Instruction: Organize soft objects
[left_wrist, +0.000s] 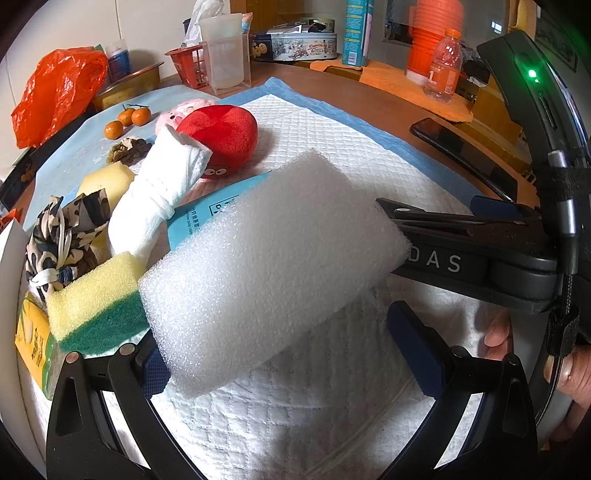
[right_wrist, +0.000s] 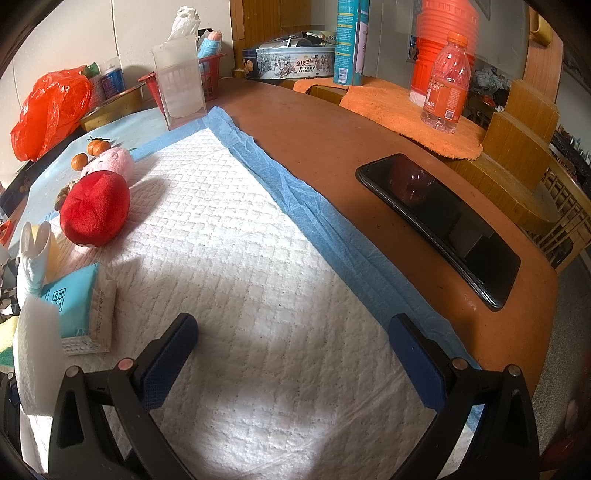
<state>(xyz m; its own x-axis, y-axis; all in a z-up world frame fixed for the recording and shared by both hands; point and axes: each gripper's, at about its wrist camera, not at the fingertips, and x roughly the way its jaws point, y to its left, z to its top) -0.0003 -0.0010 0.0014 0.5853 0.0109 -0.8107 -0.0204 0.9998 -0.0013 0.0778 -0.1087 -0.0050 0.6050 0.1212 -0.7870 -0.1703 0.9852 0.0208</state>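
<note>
A big white foam block (left_wrist: 273, 266) lies slanted on the white quilted pad (left_wrist: 295, 424), its near end against the left finger of my left gripper (left_wrist: 280, 343), which is open. The foam's edge also shows in the right wrist view (right_wrist: 37, 350). My right gripper (right_wrist: 291, 325) hovers open and empty over the pad. Left of the foam lie a yellow-green sponge (left_wrist: 96, 302), a rolled white cloth (left_wrist: 159, 192), a patterned cloth bundle (left_wrist: 62, 236), a blue tissue pack (right_wrist: 77, 306), a red plush (right_wrist: 94, 210) and a pink plush (right_wrist: 114, 160).
A black phone (right_wrist: 439, 229) lies on the brown table right of the pad. An orange bottle (right_wrist: 445, 85), a cookie tin (right_wrist: 288, 62) and a clear container (right_wrist: 181, 85) stand at the back. Small oranges (left_wrist: 127, 118) and a red plastic bag (left_wrist: 55, 92) sit far left.
</note>
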